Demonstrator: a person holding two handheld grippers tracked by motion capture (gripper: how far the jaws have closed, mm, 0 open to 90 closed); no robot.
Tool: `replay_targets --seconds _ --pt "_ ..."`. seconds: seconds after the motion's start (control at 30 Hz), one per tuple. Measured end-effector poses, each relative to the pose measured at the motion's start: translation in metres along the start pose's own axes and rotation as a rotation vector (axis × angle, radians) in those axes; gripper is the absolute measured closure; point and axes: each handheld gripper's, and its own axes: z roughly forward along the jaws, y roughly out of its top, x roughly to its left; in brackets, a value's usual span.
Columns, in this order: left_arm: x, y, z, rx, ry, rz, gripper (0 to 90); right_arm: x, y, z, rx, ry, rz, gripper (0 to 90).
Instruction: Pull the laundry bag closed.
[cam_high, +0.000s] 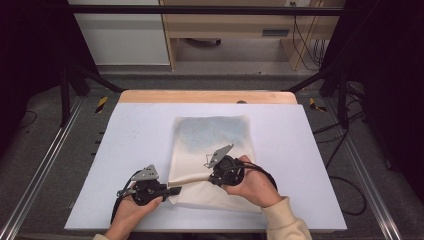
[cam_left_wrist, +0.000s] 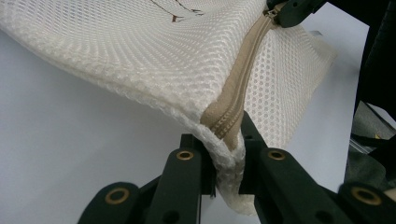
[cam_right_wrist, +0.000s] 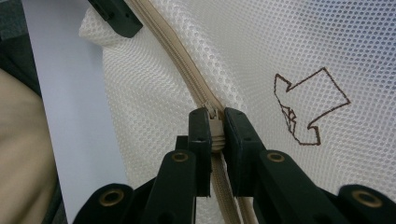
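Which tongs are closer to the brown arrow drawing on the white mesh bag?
Right. The right tongs pinch the zipper pull beside the brown arrow drawing; the left tongs clamp the white mesh bag at its corner.

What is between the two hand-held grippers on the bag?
A closed stretch of the tan zipper on the white mesh bag, seen in both gripper views.

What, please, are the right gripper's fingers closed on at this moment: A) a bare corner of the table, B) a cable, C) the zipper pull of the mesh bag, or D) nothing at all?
C: in the right gripper view, the right gripper has its fingers pinched on the zipper pull along the mesh bag.
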Motion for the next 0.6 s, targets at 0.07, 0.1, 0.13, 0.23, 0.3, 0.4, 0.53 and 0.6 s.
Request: replay_targets --seconds 0.07,0.1,0.13,0.23,0.3,0.4,0.53,0.6 --pt "0.0 0.0 0.0 0.0 -0.001 0.0 82.4 -0.001 -0.002 -0.001 -0.001 -0.004 0.009 81.8" --pt "0.0 0.0 0.0 0.001 -0.001 0.001 82.4 -0.001 -0.003 -0.002 0.002 -0.005 0.008 81.9" --pt "0.0 0.0 0.001 0.001 0.0 -0.001 82.4 -0.001 -0.004 -0.002 0.0 -0.004 0.014 81.8" --pt "-0.001 -0.001 0.001 0.004 0.003 0.008 82.3 -0.003 -0.007 -0.004 -0.005 -0.008 0.021 81.9" --pt "-0.002 -0.001 0.002 0.004 0.004 0.01 82.4 -0.003 -0.009 -0.004 -0.005 -0.01 0.028 81.9" --pt "-0.002 -0.001 0.003 0.006 0.002 0.01 82.4 -0.003 -0.01 -0.005 -0.005 -0.011 0.024 81.8" --pt "-0.003 -0.001 0.003 0.006 0.002 0.012 82.3 -0.003 -0.011 -0.006 -0.004 -0.009 0.025 81.9" --pt "-0.003 -0.001 0.003 0.008 0.001 0.015 82.3 -0.003 -0.012 -0.006 -0.005 -0.009 0.026 81.9"
